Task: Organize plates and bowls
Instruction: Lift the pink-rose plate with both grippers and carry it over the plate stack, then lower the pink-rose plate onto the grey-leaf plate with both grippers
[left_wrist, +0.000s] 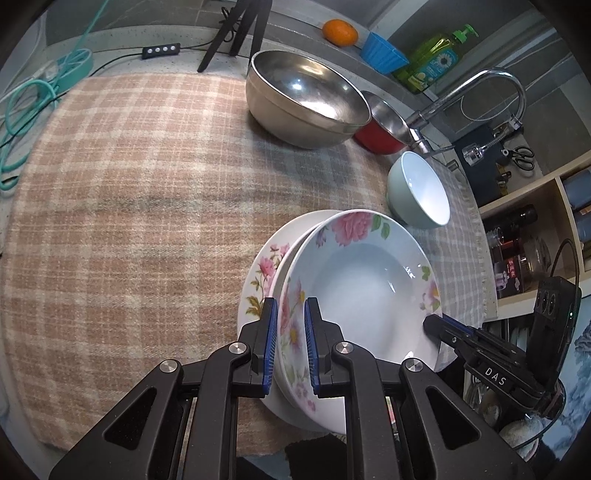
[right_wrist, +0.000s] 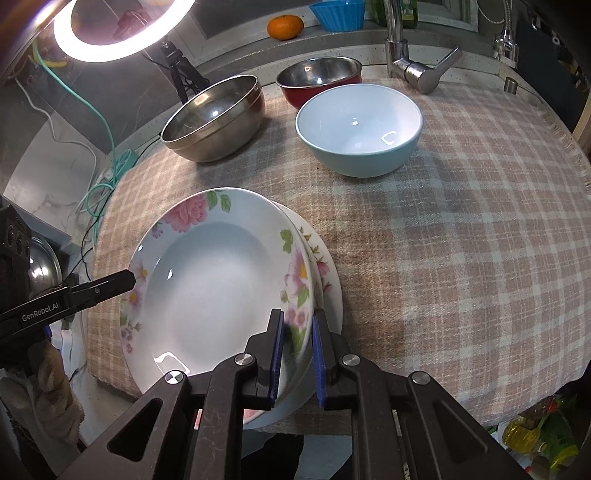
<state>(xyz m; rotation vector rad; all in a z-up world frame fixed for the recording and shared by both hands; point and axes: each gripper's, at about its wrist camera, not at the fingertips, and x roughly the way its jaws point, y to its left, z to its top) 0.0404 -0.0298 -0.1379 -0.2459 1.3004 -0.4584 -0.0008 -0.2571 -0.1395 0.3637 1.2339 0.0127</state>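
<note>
Plaid cloth (left_wrist: 122, 206) fills the left half of the left-wrist view, bare and open right out to its fringe. In the right-wrist view its right half is just as free. Crowding is toward the top: a large steel bowl (left_wrist: 306, 99), a red steel-lined bowl (left_wrist: 384, 125) just behind it, and a pale blue bowl (left_wrist: 419, 188) near the faucet (left_wrist: 476, 88).

Three bowls, then, and two floral plates. The deep plate (left_wrist: 362, 280) sits tilted over the flat plate (left_wrist: 262, 266) at the cloth's near edge, lower centre in both views.

The left gripper (left_wrist: 290, 332) is clamped on the deep plate's rim, jaws nearly closed. The right gripper (right_wrist: 297, 350) pinches the opposite rim likewise.

An orange (left_wrist: 340, 31), blue cup (left_wrist: 382, 51) and soap bottle (left_wrist: 439, 55) line the ledge behind; a ring light (right_wrist: 122, 29) glows upper left in the right-wrist view.
</note>
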